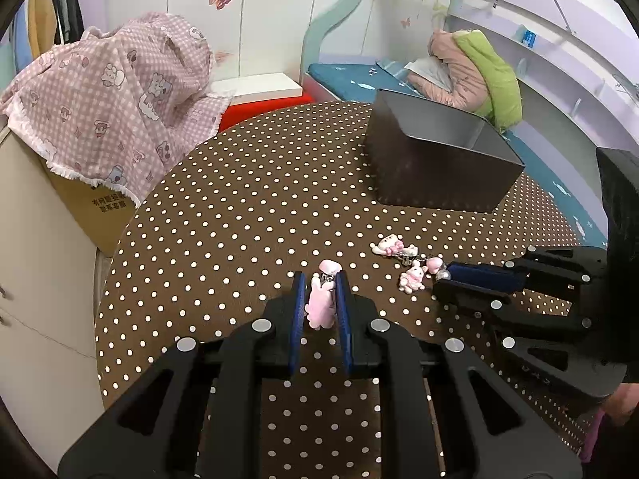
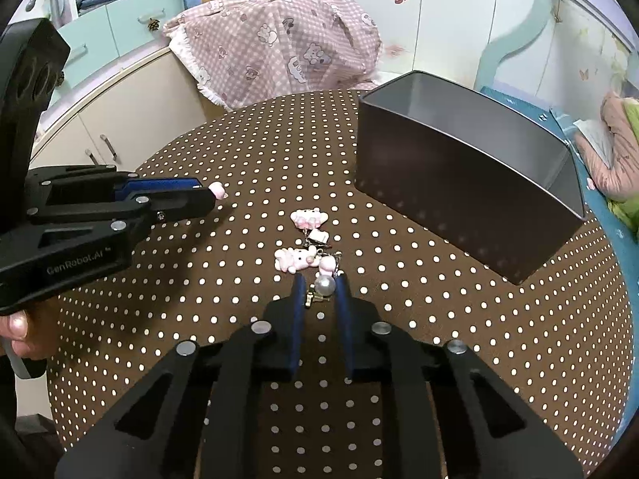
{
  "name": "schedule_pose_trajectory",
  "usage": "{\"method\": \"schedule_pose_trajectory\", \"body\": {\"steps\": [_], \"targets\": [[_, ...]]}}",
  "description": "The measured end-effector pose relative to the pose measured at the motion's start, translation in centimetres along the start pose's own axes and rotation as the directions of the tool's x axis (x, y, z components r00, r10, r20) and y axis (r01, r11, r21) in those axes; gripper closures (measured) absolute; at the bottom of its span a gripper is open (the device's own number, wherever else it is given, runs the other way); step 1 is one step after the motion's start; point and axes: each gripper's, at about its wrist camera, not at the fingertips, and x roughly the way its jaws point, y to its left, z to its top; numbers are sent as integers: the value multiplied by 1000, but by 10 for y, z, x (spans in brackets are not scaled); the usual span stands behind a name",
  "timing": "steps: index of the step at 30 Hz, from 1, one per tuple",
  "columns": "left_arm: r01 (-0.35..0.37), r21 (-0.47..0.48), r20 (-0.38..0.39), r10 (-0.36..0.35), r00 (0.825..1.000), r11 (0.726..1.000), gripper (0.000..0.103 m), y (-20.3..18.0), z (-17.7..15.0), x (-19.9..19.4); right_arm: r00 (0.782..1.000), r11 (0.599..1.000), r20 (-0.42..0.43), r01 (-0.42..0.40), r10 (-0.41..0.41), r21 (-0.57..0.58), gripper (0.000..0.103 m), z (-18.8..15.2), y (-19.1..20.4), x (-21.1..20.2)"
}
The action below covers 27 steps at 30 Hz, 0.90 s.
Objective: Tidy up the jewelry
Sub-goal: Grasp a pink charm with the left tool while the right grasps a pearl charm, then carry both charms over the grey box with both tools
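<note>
Polka-dot bench (image 1: 239, 207): left gripper (image 1: 319, 291) is clamped on a light, soft charm (image 1: 320, 306); right gripper (image 2: 319, 291), apparently unclosed, brackets a slippery pearl (image 2: 324, 286).

The dotted table (image 2: 459, 319) lies bare between the charm cluster (image 2: 307, 239) and the open metal box (image 2: 459, 171), leaving a lane toward the box's near wall. That wall stands tall across the far right. The left tool (image 2: 207, 195) reaches in from the left, well apart from the right tool (image 2: 321, 291). The pink checked cloth (image 2: 279, 44) rises beyond the table's far edge.
</note>
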Motion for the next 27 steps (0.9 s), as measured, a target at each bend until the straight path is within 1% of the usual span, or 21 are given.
{"method": "schedule_pose_trajectory", "body": {"steps": [4, 10, 17, 22, 27], "targets": [[5, -2, 6, -5, 1000, 1000, 88, -2, 2, -2, 1000, 999, 8, -19, 19, 25, 91, -3, -5, -6], [12, 1, 25, -12, 1000, 1000, 88, -4, 8, -10, 999, 998, 34, -29, 27, 52, 91, -3, -12, -22], [27, 7, 71, -27, 997, 1000, 88, -8, 23, -29, 993, 994, 104, -65, 55, 88, 91, 9, -26, -57], [45, 38, 136, -50, 989, 998, 88, -20, 49, -51, 980, 993, 192, -72, 53, 91, 91, 32, -38, -94], [50, 93, 227, -70, 971, 994, 88, -38, 85, -76, 962, 997, 273, -8, -12, 72, 91, 61, -56, -126]]}}
